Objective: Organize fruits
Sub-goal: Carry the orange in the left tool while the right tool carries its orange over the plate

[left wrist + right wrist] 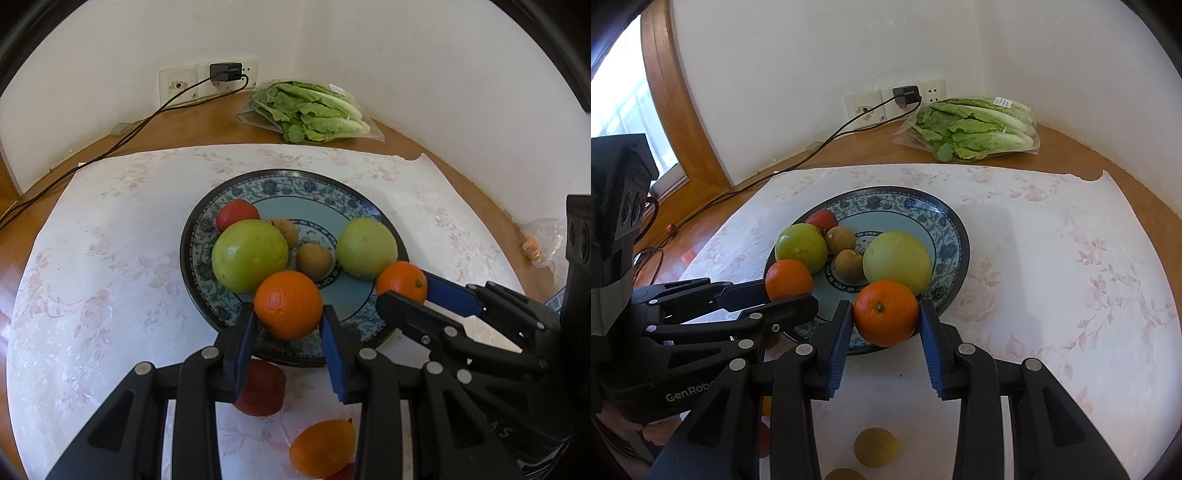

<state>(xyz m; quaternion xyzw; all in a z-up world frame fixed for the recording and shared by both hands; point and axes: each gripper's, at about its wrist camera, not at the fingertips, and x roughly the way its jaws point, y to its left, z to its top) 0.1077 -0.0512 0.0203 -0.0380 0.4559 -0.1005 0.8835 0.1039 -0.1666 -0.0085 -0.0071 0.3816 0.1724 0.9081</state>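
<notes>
**Inspector:** Glazed ceramic, round, dark rim, blue floral band: the plate (291, 184) sits on a pale floral cloth (110, 240) over a wooden table (207, 122). Contents?

**Assistant:** Two smooth green apples, the left green apple (249, 254) and the right green apple (365, 247). Between them two small, rough, brown round fruits (314, 260). A glossy red fruit (237, 214) lies at the far left, touching the left green apple.

**Inspector:** Grippers?

**Assistant:** Black plastic linkages, ribbed blue pads. The left gripper (288, 328) is clenched on the left orange (288, 304), dimpled skin, over the plate's near rim. The right gripper (886, 325) is clenched on the right orange (886, 312), stem scar facing the camera, at the plate's near edge just beside the right green apple.

**Inspector:** Whether either orange rests on the glaze?

**Assistant:** Cannot tell.

**Inspector:** Off the plate?

**Assistant:** On the cloth below the left gripper, a red fruit (260, 387) and a third orange (321, 448). Below the right gripper, a small yellowish round fruit (876, 446).

**Inspector:** Background?

**Assistant:** Crinkled lettuce in a clear plastic bag (310, 110) by the wall; a black charger (225, 72) plugged into the socket, its cable trailing across the table.
</notes>
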